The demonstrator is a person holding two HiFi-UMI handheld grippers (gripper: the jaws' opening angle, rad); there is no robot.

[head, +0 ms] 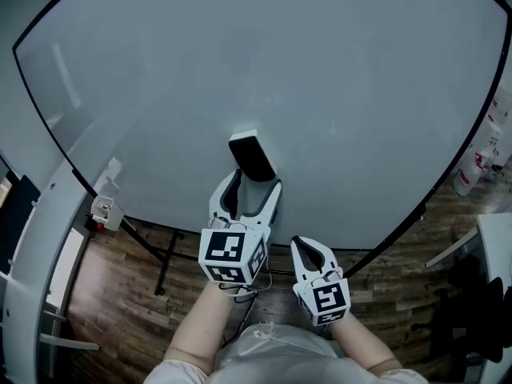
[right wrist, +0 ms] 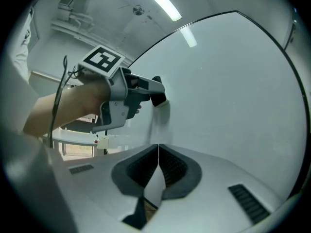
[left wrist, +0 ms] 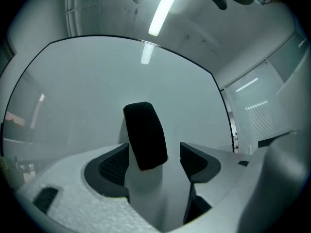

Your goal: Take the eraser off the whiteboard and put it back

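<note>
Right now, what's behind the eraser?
The whiteboard, bare all round it. The back of the eraser and the patch of board it covers are hidden. The left tool stands open either side of it, not gripping.

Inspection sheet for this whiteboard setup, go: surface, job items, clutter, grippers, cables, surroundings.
Surface: whiteboard, blank, no marks seen.
Job's things: black eraser, against the board near its lower edge.
Clutter: white bottles on the floor at the right; small white box by the board's left edge.
Grippers: left gripper open, jaws either side of the eraser, pads not pressing; right gripper shut, nothing between its jaws, back from the board.
Cables: thin wire along the left wrist.
Surroundings: wood-pattern floor; ceiling strip light.
</note>
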